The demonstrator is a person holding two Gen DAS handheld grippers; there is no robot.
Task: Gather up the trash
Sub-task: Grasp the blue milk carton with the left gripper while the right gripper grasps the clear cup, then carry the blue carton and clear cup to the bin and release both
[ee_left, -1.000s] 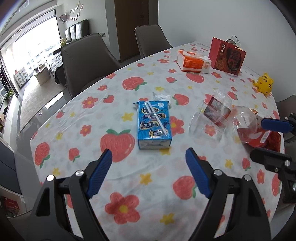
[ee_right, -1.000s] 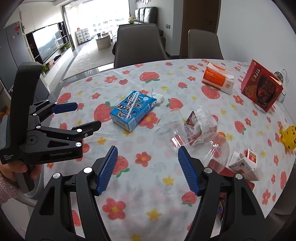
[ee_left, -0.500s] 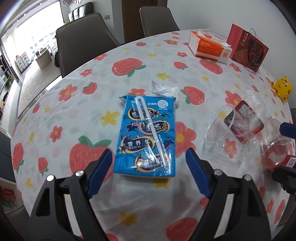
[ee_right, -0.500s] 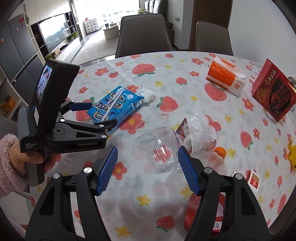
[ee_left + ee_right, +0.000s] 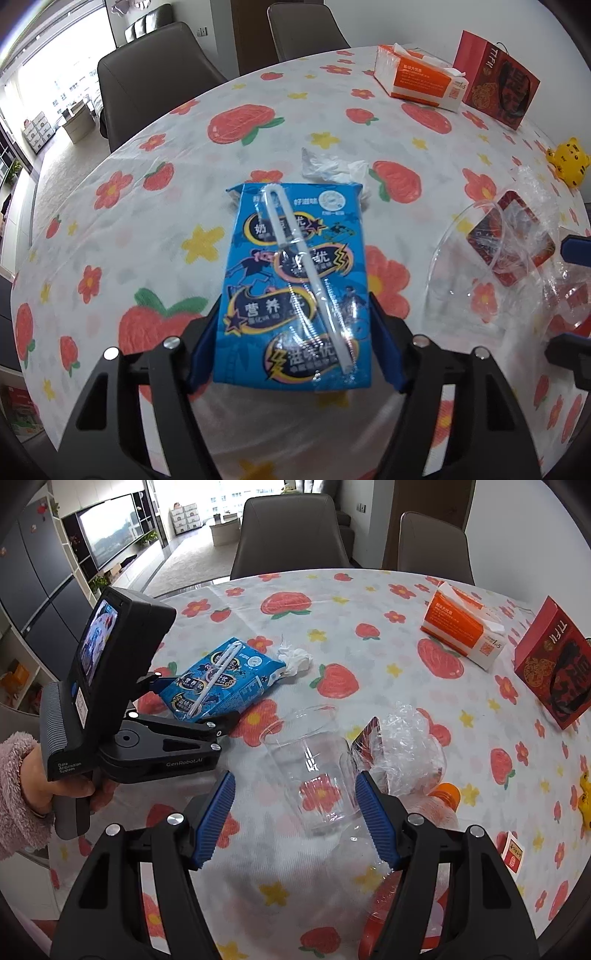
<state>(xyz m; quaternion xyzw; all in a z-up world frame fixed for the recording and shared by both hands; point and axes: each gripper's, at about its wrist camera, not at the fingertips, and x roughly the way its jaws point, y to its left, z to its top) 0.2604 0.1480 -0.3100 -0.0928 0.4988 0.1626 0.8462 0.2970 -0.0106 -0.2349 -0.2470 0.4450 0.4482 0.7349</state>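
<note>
Round table under a strawberry-and-flower print plastic cloth [image 5: 155,206]: the flat blue foil-printed drink carton with a wrapped white straw taped on top [image 5: 295,291] lies on it with its near end between the left gripper [image 5: 291,350] blue pads, jaws spread, at or almost at its sides, not clamping. Risk: the carton may skid or buckle on the slick cloth if the squeeze lands this near the end. Right gripper [image 5: 295,819] is released around the clear plastic cup lying on its side [image 5: 314,768]; crushing or rolling is likely, and the crinkled clear wrap [image 5: 406,746] touching it may snag.

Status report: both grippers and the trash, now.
Left gripper astride the blue carton, jaws at its sides, grip unconfirmed. Right gripper open, lined up on the clear cup. Plastic wrap crowds the cup's right.
</note>
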